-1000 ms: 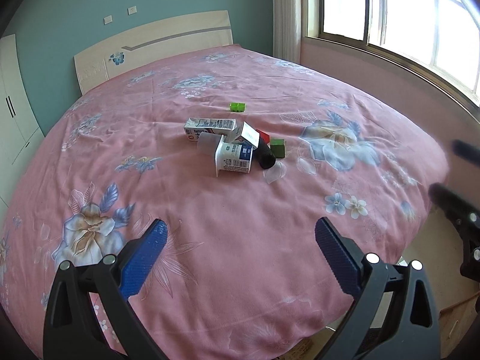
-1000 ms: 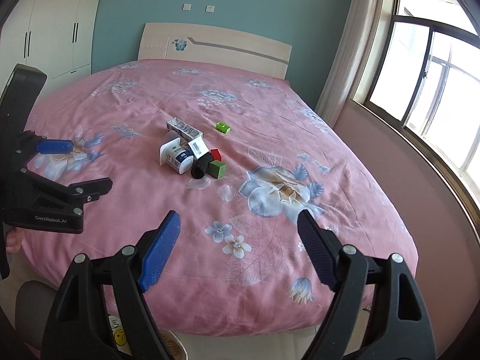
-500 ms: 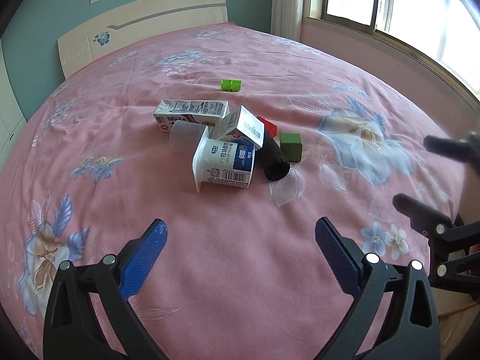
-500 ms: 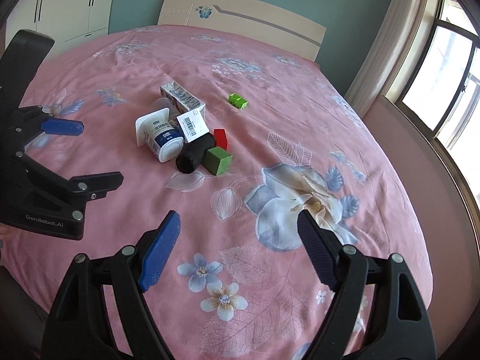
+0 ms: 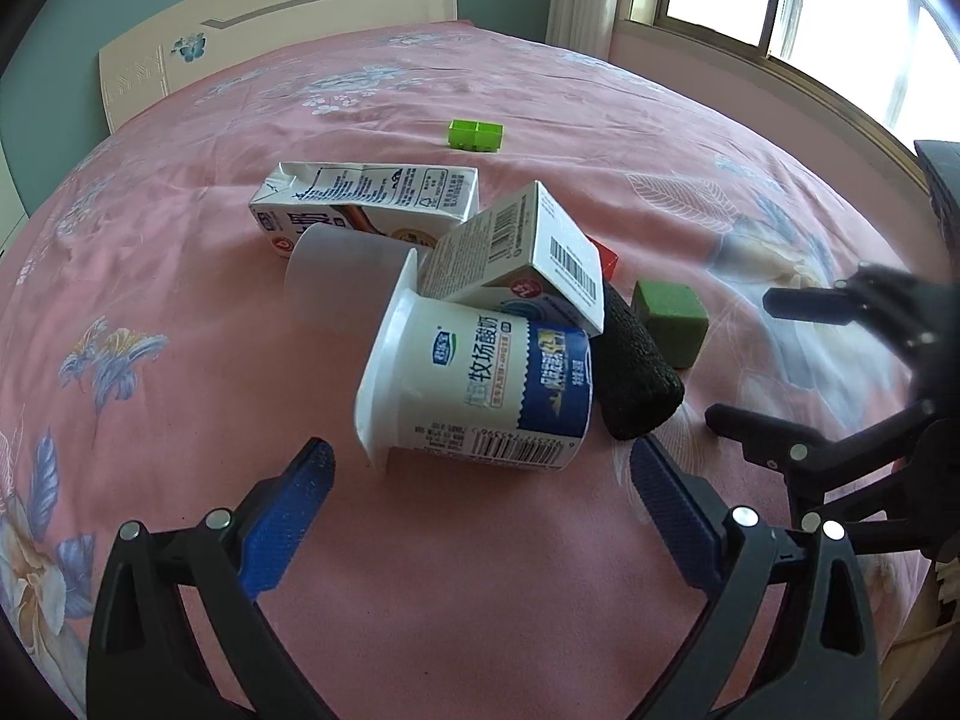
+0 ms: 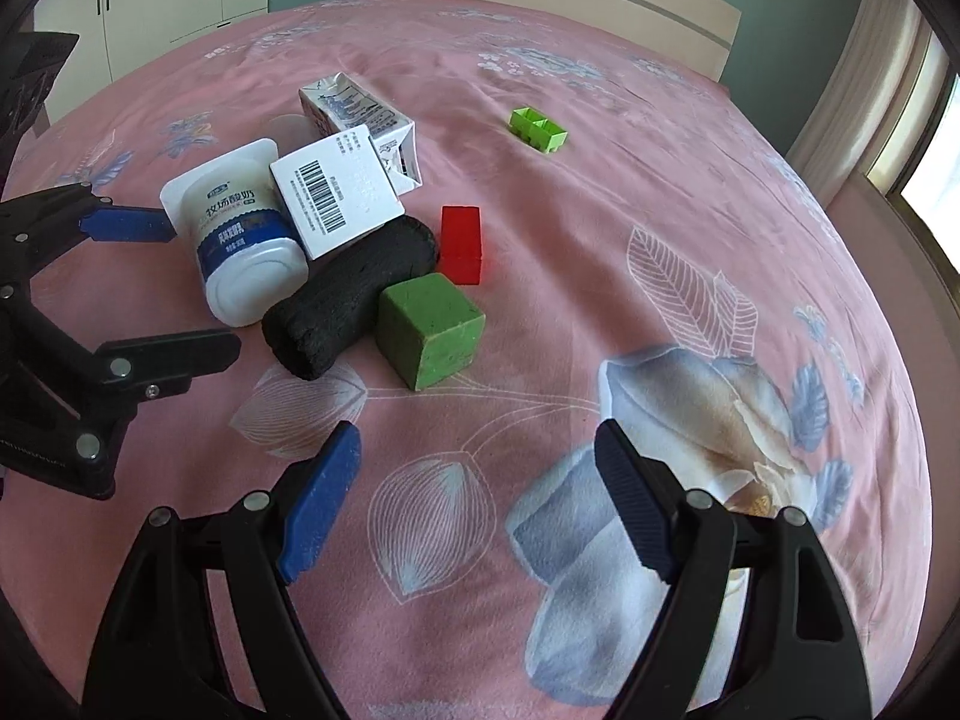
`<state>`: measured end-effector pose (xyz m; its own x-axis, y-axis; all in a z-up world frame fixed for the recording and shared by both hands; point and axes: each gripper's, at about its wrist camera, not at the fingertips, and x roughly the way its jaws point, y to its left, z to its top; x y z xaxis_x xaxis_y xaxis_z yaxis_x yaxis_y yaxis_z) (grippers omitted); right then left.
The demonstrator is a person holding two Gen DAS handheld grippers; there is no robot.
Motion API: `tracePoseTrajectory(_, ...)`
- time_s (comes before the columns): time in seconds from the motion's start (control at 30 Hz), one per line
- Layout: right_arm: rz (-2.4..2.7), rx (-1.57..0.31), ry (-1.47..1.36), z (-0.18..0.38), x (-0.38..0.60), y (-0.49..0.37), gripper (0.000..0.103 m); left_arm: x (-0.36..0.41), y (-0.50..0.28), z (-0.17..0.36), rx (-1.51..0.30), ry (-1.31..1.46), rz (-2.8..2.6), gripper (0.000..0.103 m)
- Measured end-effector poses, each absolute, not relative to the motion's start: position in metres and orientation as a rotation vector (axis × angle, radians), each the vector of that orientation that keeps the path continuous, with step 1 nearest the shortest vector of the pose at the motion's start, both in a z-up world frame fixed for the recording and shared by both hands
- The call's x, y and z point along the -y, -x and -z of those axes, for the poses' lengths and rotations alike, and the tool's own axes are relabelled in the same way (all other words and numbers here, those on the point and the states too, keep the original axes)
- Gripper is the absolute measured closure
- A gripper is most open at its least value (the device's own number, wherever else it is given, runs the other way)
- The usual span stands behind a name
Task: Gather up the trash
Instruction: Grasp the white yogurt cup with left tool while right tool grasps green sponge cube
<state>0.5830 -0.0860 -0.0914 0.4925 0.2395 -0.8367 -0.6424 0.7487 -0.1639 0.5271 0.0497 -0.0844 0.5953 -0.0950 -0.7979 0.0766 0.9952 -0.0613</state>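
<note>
Left gripper (image 5: 477, 477), jaws apart and empty, sits low centre just short of the yogurt cup (image 5: 480, 387) lying on its side mid-frame, under a leaning white carton (image 5: 528, 252). Approach step; next, straddle the cup. Right gripper (image 6: 477, 483) apart, near the green cube (image 6: 432, 330).
</note>
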Motion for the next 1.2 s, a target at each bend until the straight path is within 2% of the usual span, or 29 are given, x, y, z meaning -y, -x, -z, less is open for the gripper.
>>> tracePoseTrajectory(0.27, -0.667, -0.958, 0.405, 0.101, 0.07, -0.622, 0.024, -0.054, -0.55, 0.09, -0.93, 0.046, 0.098, 0.004)
tracePoseTrajectory(0.3, -0.68, -0.958, 0.404, 0.103, 0.067, -0.624, 0.025, -0.054, -0.552, 0.09, -0.93, 0.045, 0.099, 0.007)
tracePoseTrajectory(0.33, -0.688, -0.954, 0.412, 0.104, 0.064, -0.624, 0.027, -0.055, -0.555, 0.089, -0.931, 0.049, 0.109, 0.016)
tracePoseTrajectory(0.4, -0.705, -0.952, 0.426, 0.105, 0.058, -0.624, 0.039, -0.055, -0.559, 0.092, -0.951, 0.065, 0.134, 0.029)
tracePoseTrajectory(0.43, -0.711, -0.95, 0.429, 0.105, 0.056, -0.623, 0.043, -0.054, -0.561, 0.093, -0.954, 0.067, 0.132, 0.029)
tracePoseTrajectory(0.5, -0.739, -0.95, 0.433, 0.104, 0.052, -0.62, 0.062, -0.052, -0.561, 0.093, -0.948, 0.053, 0.13, 0.031)
tracePoseTrajectory(0.53, -0.743, -0.947, 0.442, 0.103, 0.05, -0.618, 0.064, -0.052, -0.56, 0.093, -0.947, 0.051, 0.13, 0.033)
tracePoseTrajectory(0.77, -0.698, -0.938, 0.429, 0.095, 0.059, -0.601, 0.064, -0.053, -0.548, 0.083, -0.944, 0.037, 0.118, 0.035)
tracePoseTrajectory(1.2, -0.618, -0.918, 0.414, 0.052, 0.088, -0.544, 0.064, -0.054, -0.49, 0.03, -0.908, -0.032, 0.063, 0.034)
